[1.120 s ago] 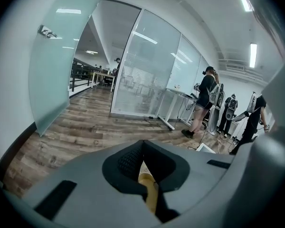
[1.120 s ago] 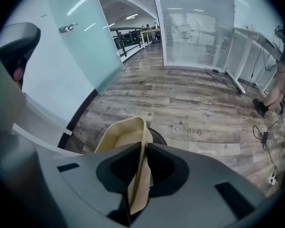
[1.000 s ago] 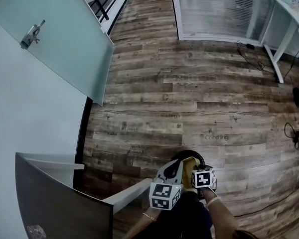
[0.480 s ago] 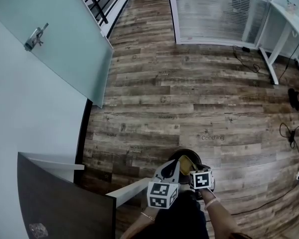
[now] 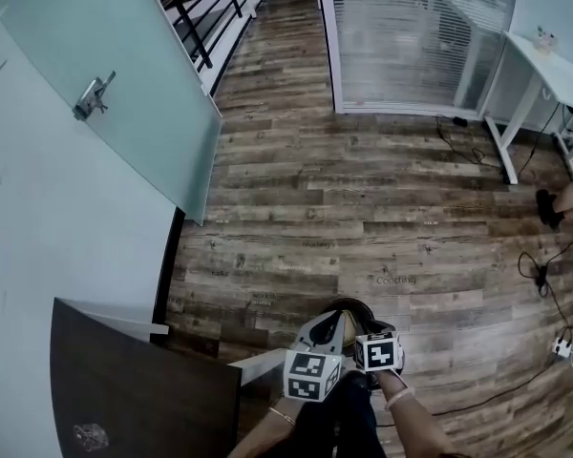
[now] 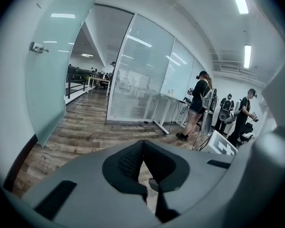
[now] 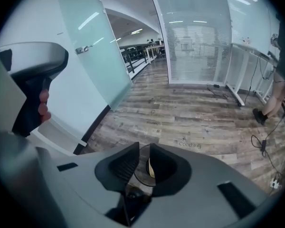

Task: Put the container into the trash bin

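Note:
The trash bin (image 5: 351,304) is a round black tub on the wood floor, right under my hands. A pale yellow container (image 7: 151,167) lies inside it, seen far down through the right jaws. My right gripper (image 5: 368,337) hangs above the bin (image 7: 142,177) and points steeply down. Its jaws are closing, stand a little apart and have nothing between them. My left gripper (image 5: 327,330) is beside it on the left, also above the bin. In the left gripper view its tips (image 6: 143,146) meet and hold nothing.
A frosted glass door (image 5: 124,93) with a metal handle stands to the left. A dark tabletop (image 5: 134,389) is at the lower left. A white desk (image 5: 544,74) and floor cables (image 5: 544,284) are at the right. Several people (image 6: 199,103) stand beyond.
Both grippers have lifted away from the bin, which now looks smaller beneath them. The yellow container stays in the bin.

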